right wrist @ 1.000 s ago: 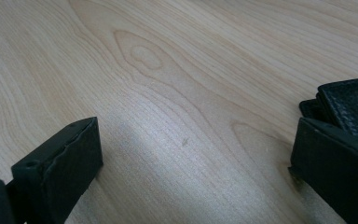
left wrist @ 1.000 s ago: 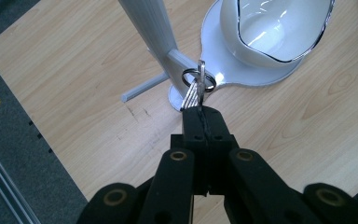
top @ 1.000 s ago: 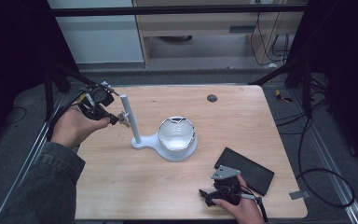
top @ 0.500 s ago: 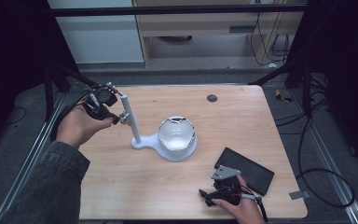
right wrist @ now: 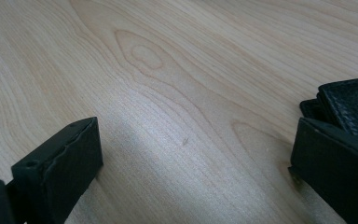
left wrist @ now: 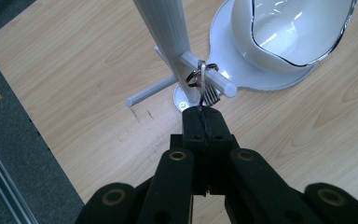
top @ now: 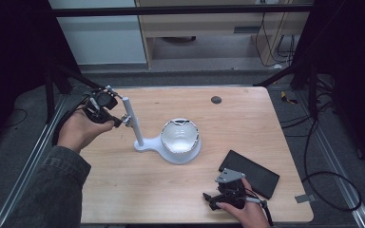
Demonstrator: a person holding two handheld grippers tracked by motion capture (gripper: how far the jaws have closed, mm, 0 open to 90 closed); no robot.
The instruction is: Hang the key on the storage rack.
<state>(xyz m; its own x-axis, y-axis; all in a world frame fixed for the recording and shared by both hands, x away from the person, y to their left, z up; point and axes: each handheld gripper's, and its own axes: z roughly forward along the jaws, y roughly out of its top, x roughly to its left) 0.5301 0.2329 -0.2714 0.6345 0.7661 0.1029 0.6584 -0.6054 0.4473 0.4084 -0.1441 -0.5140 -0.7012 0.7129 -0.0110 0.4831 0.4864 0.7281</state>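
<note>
The white stand (top: 140, 137) rises from the middle of the wooden tabletop (top: 123, 190), its upright post to the left of the white bowl (top: 180, 135) that sits on the stand's base. A short peg (left wrist: 209, 77) juts sideways from the post, and a key ring (left wrist: 200, 74) hangs over it with a small key (left wrist: 207, 95) below. The left tongs (left wrist: 204, 116) are pressed together, pinching the lower end of that key just beside the post. The right tongs (right wrist: 191, 154) rest on the tabletop well apart from the stand, toward the near right edge, spread wide with bare wood between them. A black wallet (top: 249, 173) lies just beside them, on the side away from the stand.
</note>
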